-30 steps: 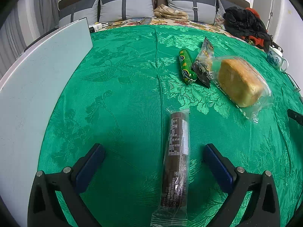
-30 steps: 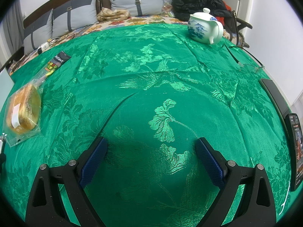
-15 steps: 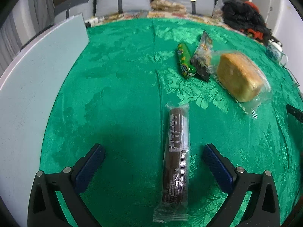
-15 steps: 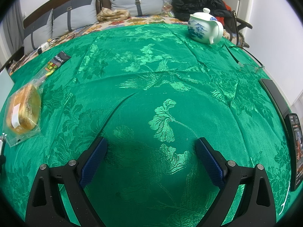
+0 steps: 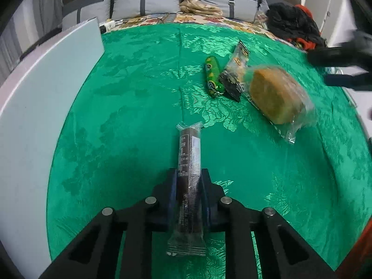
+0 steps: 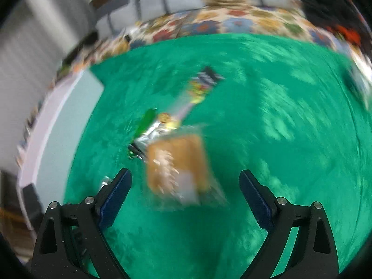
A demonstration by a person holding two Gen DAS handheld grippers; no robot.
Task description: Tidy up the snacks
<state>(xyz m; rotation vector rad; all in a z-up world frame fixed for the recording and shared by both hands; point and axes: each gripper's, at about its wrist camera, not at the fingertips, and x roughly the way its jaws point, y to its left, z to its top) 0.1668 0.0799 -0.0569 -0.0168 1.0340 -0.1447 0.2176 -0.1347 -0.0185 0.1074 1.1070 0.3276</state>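
Our left tool point(image 5: 188, 186) squeezes the long dark snack bar point(image 5: 188, 162), which lies on the green surface point(image 5: 116, 139). Our right tool point(image 6: 184, 186) is wide open with nothing in it, above the wrapped bread point(image 6: 177, 165). A green candy tube point(image 5: 213, 76) lies beside the bread

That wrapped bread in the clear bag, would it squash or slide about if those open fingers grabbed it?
Probably squashy: the wrapped bread looks like a soft, puffy loaf, so a firm pinch may dent it. Its clear wrapper looks loose and glossy, so it could slip or crinkle. Likely light for its bulk. The right gripper is open above it.
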